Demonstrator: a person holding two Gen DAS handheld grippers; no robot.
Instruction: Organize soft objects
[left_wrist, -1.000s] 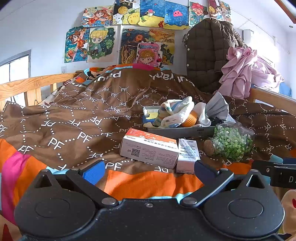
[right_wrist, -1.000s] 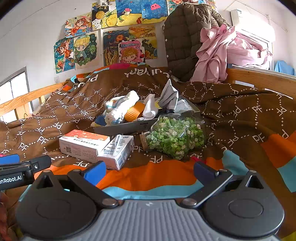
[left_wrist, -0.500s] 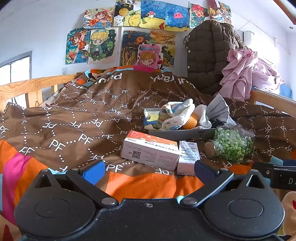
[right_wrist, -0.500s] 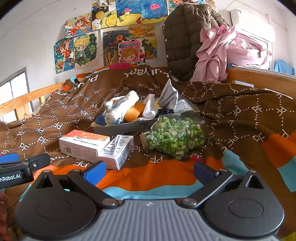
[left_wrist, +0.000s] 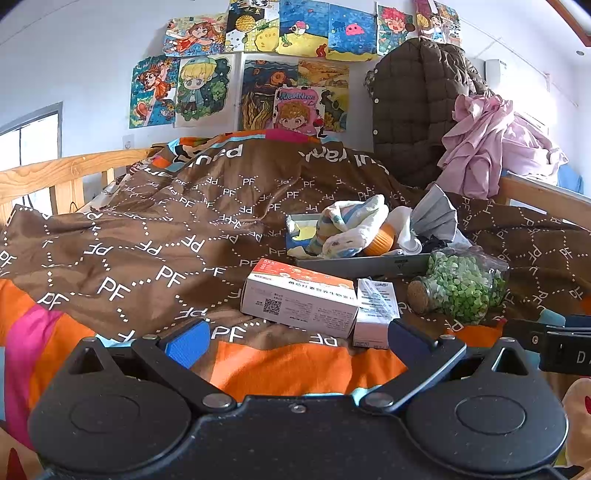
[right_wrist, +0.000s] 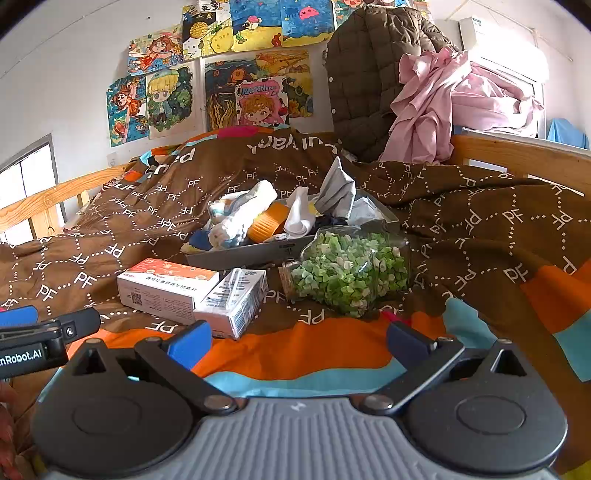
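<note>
Barely shifted since a second ago: left gripper (left_wrist: 295, 341) and right gripper (right_wrist: 297, 341) hovering low, both spread wide, empty. Rolled socks (right_wrist: 240, 218) piled in grey tray (right_wrist: 251, 254) at frame centre. Best approached over the boxes (right_wrist: 166, 288), pinching cloth, not tray rim.

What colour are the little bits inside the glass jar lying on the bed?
Green, some paler, in the jar. The right wrist view shows them best.
</note>
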